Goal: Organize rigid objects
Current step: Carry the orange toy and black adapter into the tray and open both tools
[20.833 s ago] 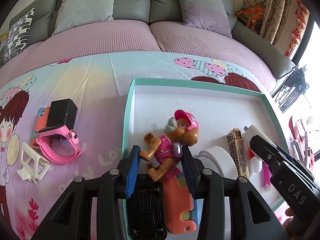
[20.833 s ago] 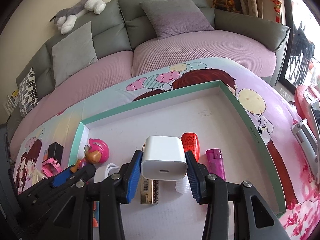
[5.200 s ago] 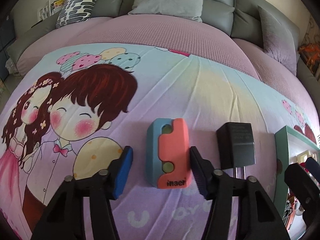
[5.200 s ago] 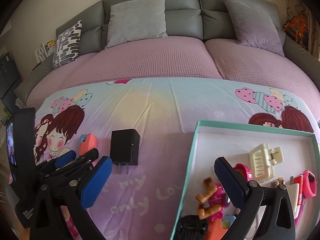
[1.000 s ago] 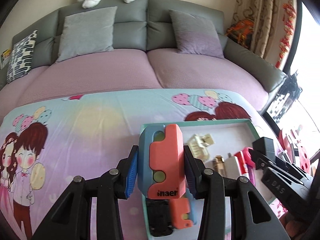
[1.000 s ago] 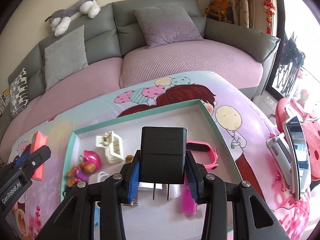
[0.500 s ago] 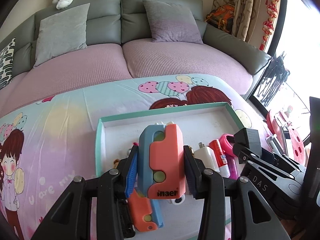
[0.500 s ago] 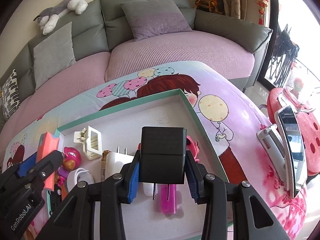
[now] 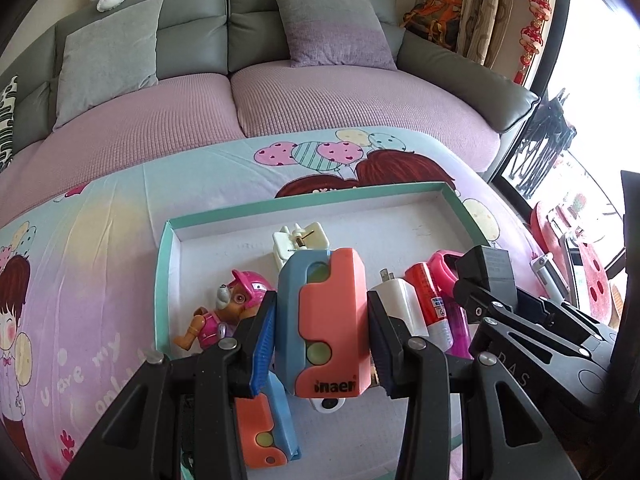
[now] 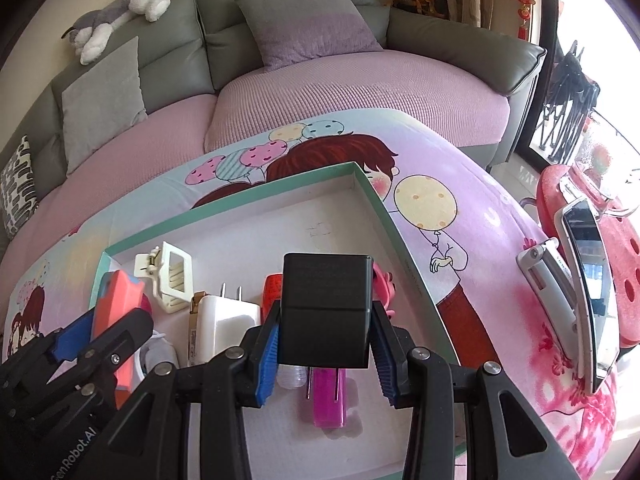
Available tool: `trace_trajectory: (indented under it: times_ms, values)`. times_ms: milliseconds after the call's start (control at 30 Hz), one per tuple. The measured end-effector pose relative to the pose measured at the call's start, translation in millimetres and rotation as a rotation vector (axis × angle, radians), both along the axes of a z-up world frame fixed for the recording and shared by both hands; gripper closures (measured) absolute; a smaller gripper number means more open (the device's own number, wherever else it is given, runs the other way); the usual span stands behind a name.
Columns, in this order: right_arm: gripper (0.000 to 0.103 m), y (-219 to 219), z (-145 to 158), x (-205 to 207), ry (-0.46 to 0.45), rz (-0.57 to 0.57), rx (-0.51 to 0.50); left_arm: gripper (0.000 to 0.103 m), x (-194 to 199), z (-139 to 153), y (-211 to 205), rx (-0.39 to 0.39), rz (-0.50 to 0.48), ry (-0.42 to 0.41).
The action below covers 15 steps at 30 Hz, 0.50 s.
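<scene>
- Cargo, left: my left hand-held gripper (image 9: 322, 330) is clamped on a blue-and-coral plastic block (image 9: 324, 322), its pads pressing the two long side faces; the block hangs above the near part of the teal-rimmed tray (image 9: 164, 248).
- Cargo, right: my right hand-held gripper (image 10: 325, 342) is closed on a black charger (image 10: 326, 308), held by its flat sides with the prongs hidden beneath it, over the tray's middle.
- Handling, as I judge it: both pieces look like light, stiff, hard-shelled plastic. The smooth faces could slip, so I would keep the pads square on the broad parallel sides, as they sit at present. Neither looks fragile, though the charger's prongs should not land on another item.
- Tray contents: a white hair clip (image 9: 300, 242) at the back, a pink pup figure (image 9: 224, 308) on the left, a white charger (image 10: 222, 330), a red tube (image 9: 430, 304) and a magenta lighter (image 10: 329, 396) lined up in the middle. A second blue-and-coral block (image 9: 264, 428) lies directly under my left jaws.
- Relation: each carried piece sits fully between its own pads and clear of the tray floor. The two grippers stand close side by side, left of the tray's bare far-right corner (image 10: 344, 208).
- Setting: the tray rests on a cartoon-printed sheet (image 9: 88, 240) in front of a sofa (image 9: 224, 24).
</scene>
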State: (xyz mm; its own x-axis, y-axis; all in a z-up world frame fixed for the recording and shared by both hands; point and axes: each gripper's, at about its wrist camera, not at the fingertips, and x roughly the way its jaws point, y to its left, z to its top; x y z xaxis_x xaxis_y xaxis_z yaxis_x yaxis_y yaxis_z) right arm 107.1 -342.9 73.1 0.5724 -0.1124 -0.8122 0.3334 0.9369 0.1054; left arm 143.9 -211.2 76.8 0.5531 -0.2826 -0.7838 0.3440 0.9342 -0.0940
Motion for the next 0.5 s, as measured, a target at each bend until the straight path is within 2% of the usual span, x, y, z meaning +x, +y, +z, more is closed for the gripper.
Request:
trace_trajectory:
  times_ms: [500]
  values:
    - [0.059, 3, -9, 5, 0.042, 0.013, -0.011, 0.058, 2, -11, -5, 0.033, -0.008, 0.031]
